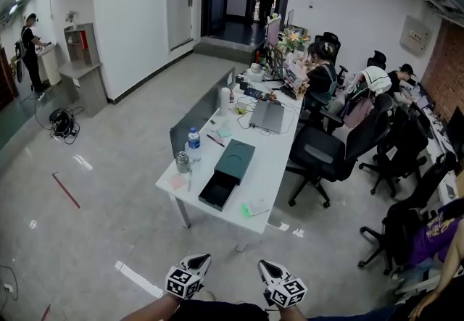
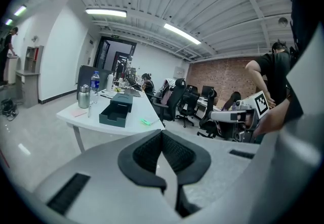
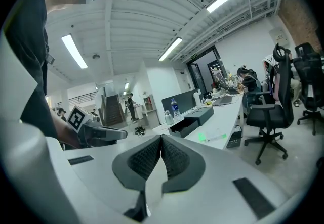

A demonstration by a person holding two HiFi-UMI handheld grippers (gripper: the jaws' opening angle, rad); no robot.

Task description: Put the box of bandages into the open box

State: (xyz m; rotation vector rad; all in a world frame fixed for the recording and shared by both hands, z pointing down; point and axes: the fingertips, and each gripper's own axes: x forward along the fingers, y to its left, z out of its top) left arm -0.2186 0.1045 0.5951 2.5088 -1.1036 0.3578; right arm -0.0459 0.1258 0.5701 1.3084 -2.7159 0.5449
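The head view alone takes in both tools: the left gripper [image 1: 197,261] and the right gripper [image 1: 271,267], 2 in all. Each carries 1 black-and-white marker cube [image 1: 184,282]. They sit at the bottom edge over the grey floor [image 1: 109,189], well apart from the long white desk [image 1: 272,167]. The head view cannot show the jaws. Each gripper view shows its own dark ribbed pads pressed together with nothing between them. The left gripper view also catches the right gripper off to its side and a red brick wall [image 2: 223,74]. The right gripper view catches the left gripper and a staircase [image 3: 109,109].

On the near end of the desk lies 1 dark teal drawer-style box [image 1: 235,159]. Its 1 black tray [image 1: 217,192] is pulled out toward the desk's end and open upward, and nothing shows inside it. Near the tray, toward the desk corner, lies 1 small pale green packet [image 1: 250,209]. It is apparently the box of bandages, though too small to read. It lies outside the tray and does not touch it. On the tray's other side stand 1 clear plastic water bottle [image 1: 193,143] with a blue label and 1 steel flask [image 1: 182,161], with 1 pink note [image 1: 177,181] just beside the flask.
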